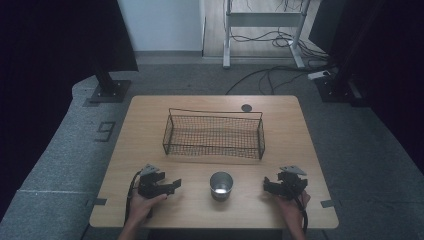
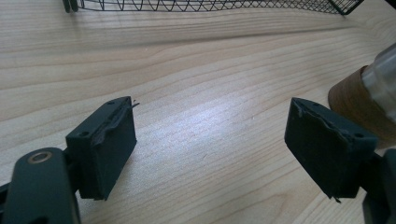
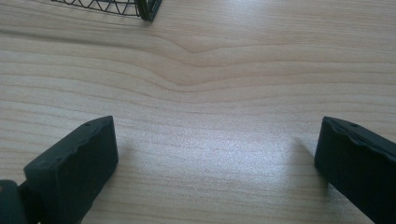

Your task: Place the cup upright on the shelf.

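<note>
Two grippers, left [image 1: 172, 186] and right [image 1: 268, 186], rest spread apart beside an untouched cup [image 1: 221, 185]; basket [image 1: 214, 134] empty, nothing begun.

A pale wooden table [image 1: 150, 125] with wavy darker grain carries a black wire basket [image 1: 214, 134] of fine crisscross mesh at its far middle. Near it stands a shiny silver metal cup [image 1: 221, 185]; in the left gripper view its base shows a brown wood-grain band. Both the left gripper [image 1: 170, 186] and right gripper [image 1: 267, 186] are matte black, each topped with a grey plate. Grey speckled carpet [image 1: 360, 145] surrounds the table.
</note>
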{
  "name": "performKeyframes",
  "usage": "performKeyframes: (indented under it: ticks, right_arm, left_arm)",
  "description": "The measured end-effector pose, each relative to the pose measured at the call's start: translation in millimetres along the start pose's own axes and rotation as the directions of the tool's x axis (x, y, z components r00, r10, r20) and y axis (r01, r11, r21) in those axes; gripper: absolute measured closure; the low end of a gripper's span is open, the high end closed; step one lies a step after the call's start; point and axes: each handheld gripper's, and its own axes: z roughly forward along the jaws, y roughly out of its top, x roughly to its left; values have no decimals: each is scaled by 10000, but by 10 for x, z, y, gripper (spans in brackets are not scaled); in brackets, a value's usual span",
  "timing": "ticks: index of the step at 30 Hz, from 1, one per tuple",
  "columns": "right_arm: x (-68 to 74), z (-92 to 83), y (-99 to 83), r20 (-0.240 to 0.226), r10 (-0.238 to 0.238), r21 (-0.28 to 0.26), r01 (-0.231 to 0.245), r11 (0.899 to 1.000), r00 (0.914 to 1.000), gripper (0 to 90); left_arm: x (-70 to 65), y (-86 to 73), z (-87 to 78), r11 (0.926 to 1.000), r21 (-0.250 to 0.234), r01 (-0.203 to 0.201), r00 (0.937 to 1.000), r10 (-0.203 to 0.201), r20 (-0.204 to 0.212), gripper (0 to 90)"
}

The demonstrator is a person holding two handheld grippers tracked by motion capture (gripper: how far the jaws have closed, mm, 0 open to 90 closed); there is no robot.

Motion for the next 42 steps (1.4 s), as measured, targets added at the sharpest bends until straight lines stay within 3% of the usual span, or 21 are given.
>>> performKeyframes:
  ticks: [26,42]
  right_arm:
    - [-4,-4,-3,-78,-91,-28,90,10000,9999,2]
    - [-12,-1,0,-149,-142,-23,142,9999,9998,2]
  left_arm:
    - [-92,32,-47,9996,-263,-40,9995,48,319,170]
    - [-205,91,-152,9978,-560,-343,9979,373,531,169]
